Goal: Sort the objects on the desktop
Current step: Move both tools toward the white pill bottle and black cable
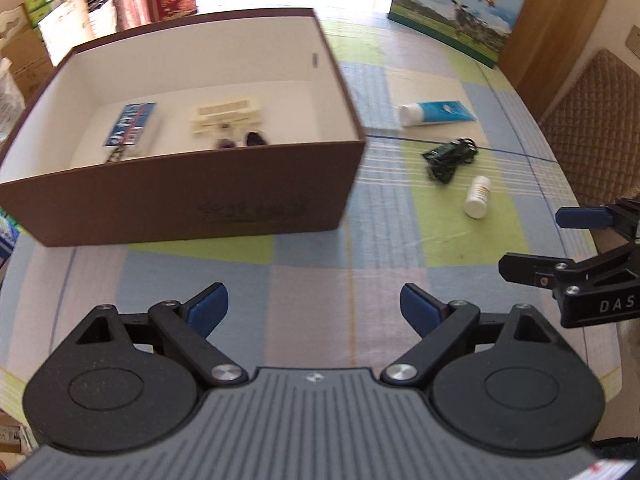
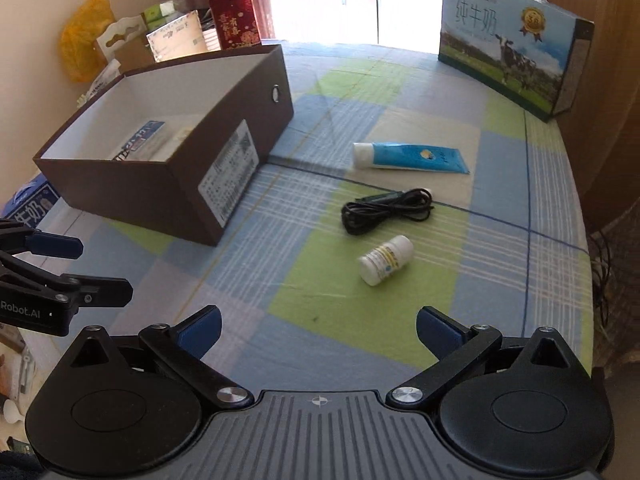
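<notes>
Desktop objects left to sort lie loose on the checked cloth of the counter [image 2: 400,332], toward its right edge. Going left to right: the brown box [image 2: 224,184] sits at the left edge, open, already holding a blue packet [image 1: 130,124], a cream plastic piece [image 1: 226,114] and some small dark bits. Right of it, well apart from the box, lie a blue tube [image 2: 412,156], a coiled black cable [image 2: 384,210] and a white pill bottle [image 2: 386,260] on its side, nearest the right gripper [image 2: 318,330]. The left gripper [image 1: 314,306] hangs over bare cloth in front of the box. Both pairs of fingers stand spread wide, grasping nothing.

The bottle looks like the next pick: I would bring the right fingers down across its narrow width, not its length, since it may roll.

Writing: "Robot.AI" and "DAS" on the gripper bodies; "纯牛奶" on the milk carton [image 2: 508,44] at the far right corner. The box's white sticker is too blurred to read.
</notes>
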Motion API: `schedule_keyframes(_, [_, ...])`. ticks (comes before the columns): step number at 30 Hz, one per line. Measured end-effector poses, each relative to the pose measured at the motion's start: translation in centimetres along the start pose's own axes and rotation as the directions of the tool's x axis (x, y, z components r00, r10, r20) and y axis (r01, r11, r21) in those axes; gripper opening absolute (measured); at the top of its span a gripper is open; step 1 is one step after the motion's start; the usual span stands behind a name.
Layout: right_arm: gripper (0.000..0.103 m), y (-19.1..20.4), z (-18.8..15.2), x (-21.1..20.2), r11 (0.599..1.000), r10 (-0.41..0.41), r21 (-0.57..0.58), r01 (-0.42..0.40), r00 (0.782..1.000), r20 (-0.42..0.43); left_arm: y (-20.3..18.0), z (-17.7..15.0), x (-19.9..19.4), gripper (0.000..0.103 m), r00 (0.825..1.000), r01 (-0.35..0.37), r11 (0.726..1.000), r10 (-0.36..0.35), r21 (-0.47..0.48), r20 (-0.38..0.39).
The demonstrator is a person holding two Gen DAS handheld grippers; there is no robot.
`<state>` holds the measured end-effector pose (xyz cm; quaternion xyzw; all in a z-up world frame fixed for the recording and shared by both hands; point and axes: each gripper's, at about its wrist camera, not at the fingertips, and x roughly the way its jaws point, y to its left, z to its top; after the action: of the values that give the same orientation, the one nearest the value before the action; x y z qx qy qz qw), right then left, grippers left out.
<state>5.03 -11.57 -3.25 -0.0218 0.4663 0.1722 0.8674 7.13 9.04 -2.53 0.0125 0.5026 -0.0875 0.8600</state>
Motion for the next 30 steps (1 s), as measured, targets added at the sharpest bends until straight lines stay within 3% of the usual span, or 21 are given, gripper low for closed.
schedule_keyframes(5, [0.101,-2.1,-1.6,0.2,0.999,-0.043,-0.001,0.043,0.999,-0.001,-2.2,0.3,1.6,0.091,0.999,0.023,0.999,-0.022,0.031,-0.023])
schedule_keyframes(9, [0.089,-4.0,-2.5,0.7,0.998,-0.056,0.014,0.056,0.998,-0.029,-3.4,0.7,2.9,0.091,0.999,0.037,0.998,-0.036,0.047,-0.042])
schedule_keyframes(18, [0.076,-7.4,-3.7,1.9,0.997,-0.067,0.037,0.070,0.995,-0.068,-6.7,1.1,5.9,0.090,0.992,0.101,0.991,-0.092,0.093,-0.088])
schedule_keyframes(30, [0.068,-11.6,-4.2,2.6,0.992,-0.099,0.074,0.105,0.993,-0.069,-11.0,2.8,9.4,0.085,0.985,0.163,0.966,-0.147,0.203,-0.093])
